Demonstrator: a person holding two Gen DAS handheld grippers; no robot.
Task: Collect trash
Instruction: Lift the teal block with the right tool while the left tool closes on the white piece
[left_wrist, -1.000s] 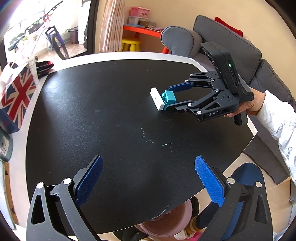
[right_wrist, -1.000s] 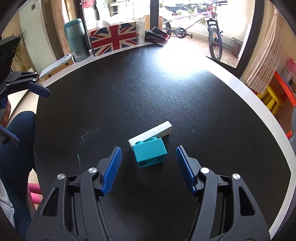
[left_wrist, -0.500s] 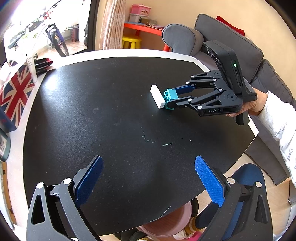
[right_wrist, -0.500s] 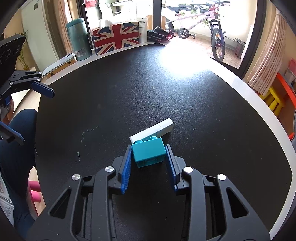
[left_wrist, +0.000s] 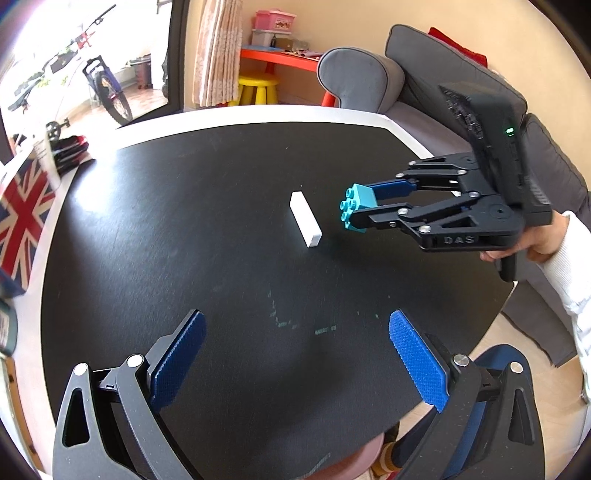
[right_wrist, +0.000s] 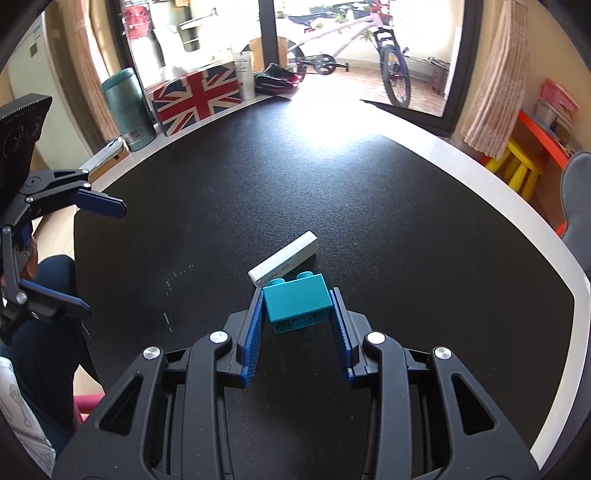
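Note:
A teal toy brick (right_wrist: 297, 302) sits between the blue pads of my right gripper (right_wrist: 297, 310), which is shut on it. In the left wrist view the same brick (left_wrist: 356, 208) hangs lifted above the black table (left_wrist: 184, 240), held by the right gripper (left_wrist: 364, 210). A white rectangular stick (left_wrist: 304, 218) lies flat on the table just left of the brick; in the right wrist view the white stick (right_wrist: 283, 264) lies just beyond it. My left gripper (left_wrist: 295, 354) stands open over the table's near edge, nothing between its fingers, and shows as the left gripper (right_wrist: 70, 236) in the right wrist view.
A Union Jack box (right_wrist: 197, 99), a teal canister (right_wrist: 127, 109) and a white tube (right_wrist: 245, 75) line the table's far edge. A grey sofa (left_wrist: 424, 92) stands behind the right gripper. A pink bin (left_wrist: 354, 465) sits below the near edge.
My right gripper closed on the teal brick and lifted it off the table, away from the white stick. The left gripper shifted a little sideways and stayed open.

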